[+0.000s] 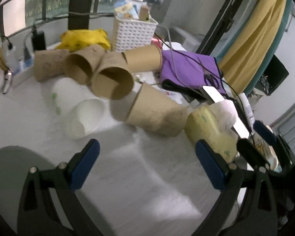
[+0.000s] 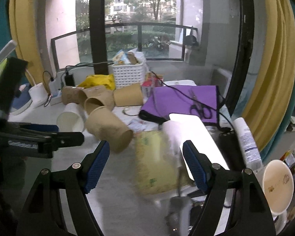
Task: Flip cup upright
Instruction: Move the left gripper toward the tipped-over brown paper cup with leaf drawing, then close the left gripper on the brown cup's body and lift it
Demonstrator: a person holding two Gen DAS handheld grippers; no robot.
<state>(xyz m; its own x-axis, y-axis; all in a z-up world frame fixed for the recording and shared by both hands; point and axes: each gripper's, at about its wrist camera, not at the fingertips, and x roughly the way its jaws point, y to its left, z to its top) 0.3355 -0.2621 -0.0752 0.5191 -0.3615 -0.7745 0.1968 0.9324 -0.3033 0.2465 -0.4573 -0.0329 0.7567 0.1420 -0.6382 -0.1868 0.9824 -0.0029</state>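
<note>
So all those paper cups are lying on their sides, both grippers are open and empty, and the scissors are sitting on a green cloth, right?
Nearly. The cloth under the scissors is purple, not green; the right wrist view shows it clearly. The rest holds: the brown cups and the white cup lie on their sides, and the left gripper and right gripper are both open and empty.

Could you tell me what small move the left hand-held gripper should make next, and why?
Probably ease the left hand-held gripper forward toward the nearest brown cup: it lies on its side just ahead, and the jaws are wide open and empty.
</note>
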